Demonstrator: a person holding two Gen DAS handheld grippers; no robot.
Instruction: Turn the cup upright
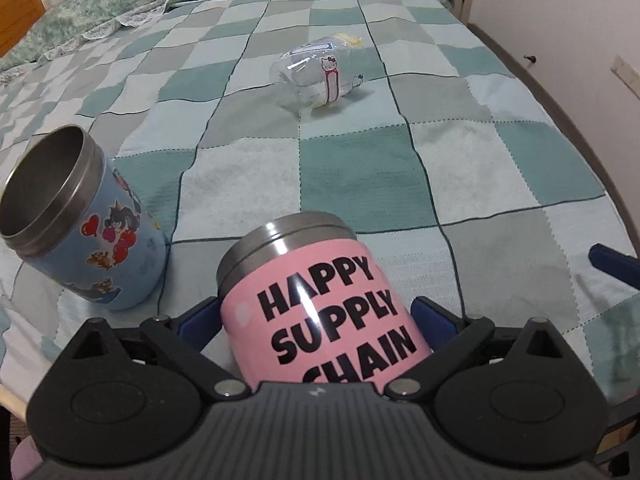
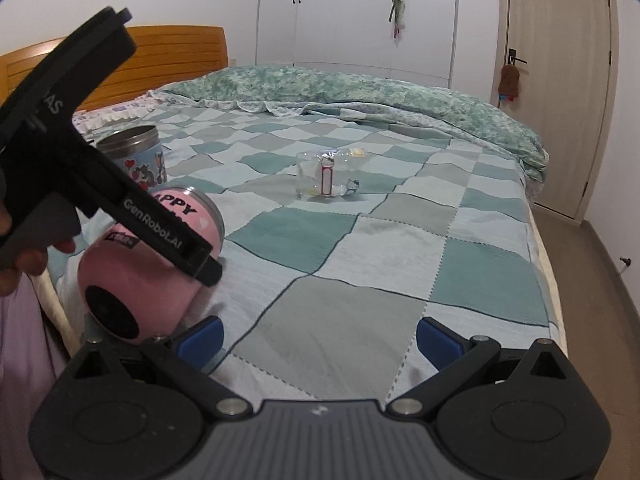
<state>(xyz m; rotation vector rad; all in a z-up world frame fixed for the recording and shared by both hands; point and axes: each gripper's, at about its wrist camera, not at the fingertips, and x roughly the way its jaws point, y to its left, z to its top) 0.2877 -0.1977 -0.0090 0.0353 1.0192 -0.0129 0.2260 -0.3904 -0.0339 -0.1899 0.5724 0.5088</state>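
Observation:
A pink steel cup [image 1: 320, 300] printed "HAPPY SUPPLY CHAIN" lies tilted on its side at the bed's near edge, steel rim pointing away; it also shows in the right wrist view [image 2: 140, 280]. My left gripper [image 1: 316, 316] has its blue pads on both sides of the cup, shut on it. The left gripper body [image 2: 100, 184] crosses the right wrist view over the cup. My right gripper [image 2: 320, 336] is open and empty, low over the bedspread to the right of the cup.
A blue steel cup with cartoon stickers [image 1: 76, 216] stands upright left of the pink one. A clear plastic cup with a Hello Kitty sticker [image 1: 316, 76] lies on its side mid-bed. The checked bedspread [image 1: 360, 180] ends at the right edge; a rumpled green quilt [image 2: 360, 92] lies beyond.

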